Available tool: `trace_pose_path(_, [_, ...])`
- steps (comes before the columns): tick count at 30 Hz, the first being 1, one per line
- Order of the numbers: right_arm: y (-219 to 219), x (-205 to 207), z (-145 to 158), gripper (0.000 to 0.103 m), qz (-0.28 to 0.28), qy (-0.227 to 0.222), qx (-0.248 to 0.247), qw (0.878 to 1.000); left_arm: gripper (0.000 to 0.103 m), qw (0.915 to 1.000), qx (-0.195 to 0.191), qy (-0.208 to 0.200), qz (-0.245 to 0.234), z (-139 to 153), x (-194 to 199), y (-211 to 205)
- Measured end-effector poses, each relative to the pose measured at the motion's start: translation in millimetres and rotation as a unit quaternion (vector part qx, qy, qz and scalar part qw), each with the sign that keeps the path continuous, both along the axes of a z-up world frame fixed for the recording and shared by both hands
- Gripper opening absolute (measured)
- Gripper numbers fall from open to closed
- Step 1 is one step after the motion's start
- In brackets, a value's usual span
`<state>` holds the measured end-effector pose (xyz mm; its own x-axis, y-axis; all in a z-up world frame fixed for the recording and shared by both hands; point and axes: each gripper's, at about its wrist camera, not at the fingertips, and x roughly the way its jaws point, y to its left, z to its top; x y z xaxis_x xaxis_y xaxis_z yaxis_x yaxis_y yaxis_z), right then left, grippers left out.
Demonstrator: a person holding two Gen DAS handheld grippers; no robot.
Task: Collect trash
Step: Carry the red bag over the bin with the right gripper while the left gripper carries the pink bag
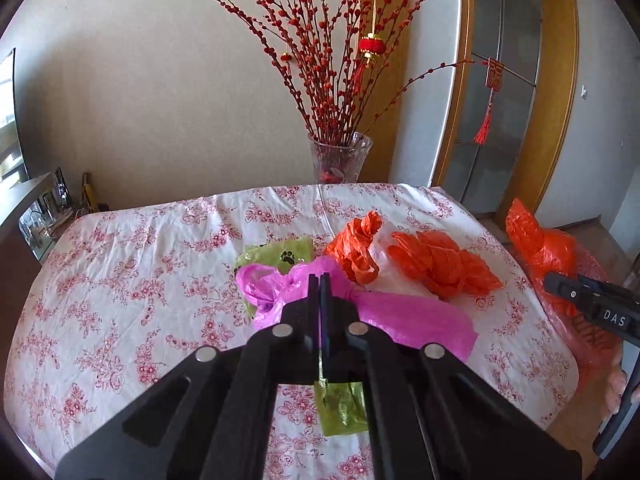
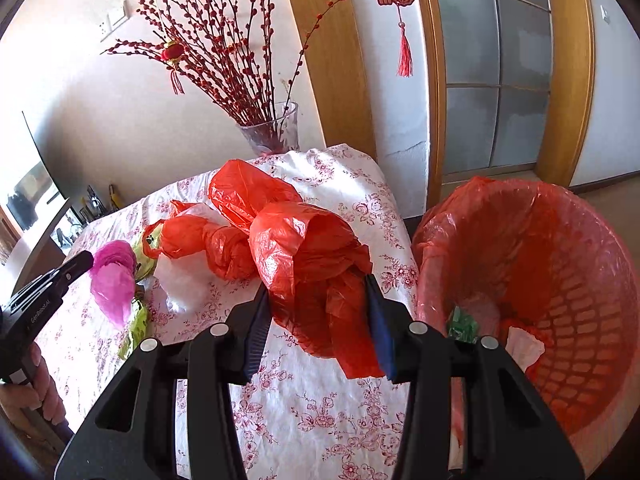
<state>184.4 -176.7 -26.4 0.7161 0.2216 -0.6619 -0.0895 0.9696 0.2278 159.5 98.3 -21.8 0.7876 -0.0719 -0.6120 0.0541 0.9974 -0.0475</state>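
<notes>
My left gripper [image 1: 320, 280] is shut on a green plastic bag [image 1: 342, 408] whose strip hangs down between the jaws; more of that green bag [image 1: 280, 256] lies under a pink bag [image 1: 400, 312] on the table. My right gripper [image 2: 316, 304] holds a crumpled orange bag [image 2: 312, 256] between its fingers, above the table's right edge. Another orange bag [image 2: 208, 240] and a white bag [image 2: 184, 280] lie behind it. The left gripper also shows in the right wrist view [image 2: 76, 264] beside the pink bag [image 2: 114, 276].
A pink waste basket lined with an orange bag [image 2: 580, 280] stands right of the table and holds some scraps. A glass vase with red branches [image 1: 340, 156] stands at the table's far edge. The table has a floral cloth [image 1: 120, 280]. A TV shelf is at left.
</notes>
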Motion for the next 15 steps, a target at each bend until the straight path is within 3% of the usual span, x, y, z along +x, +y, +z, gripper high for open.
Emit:
trace_pose_path(6, [0,-4,-2,0.045,0.002,0.003,0.001,1.000,0.008,0.9998,-0.003,0.019,-0.002,-13,2,-2])
trace_pose_path(8, [0,-4,-2,0.045,0.001,0.004,0.002,1.000,0.021,0.9997,-0.001,0.025,-0.002,-17,3,-4])
trace_pose_path(11, [-1,-5,-1,0.045,0.001,0.004,0.001,1.000,0.032,0.9996,0.007,0.028,0.001,-21,4,-7])
trace_pose_path(15, [-2,-5,-1,0.045,0.000,0.004,0.001,1.000,0.030,0.9991,0.010,0.040,0.002,-28,9,-9])
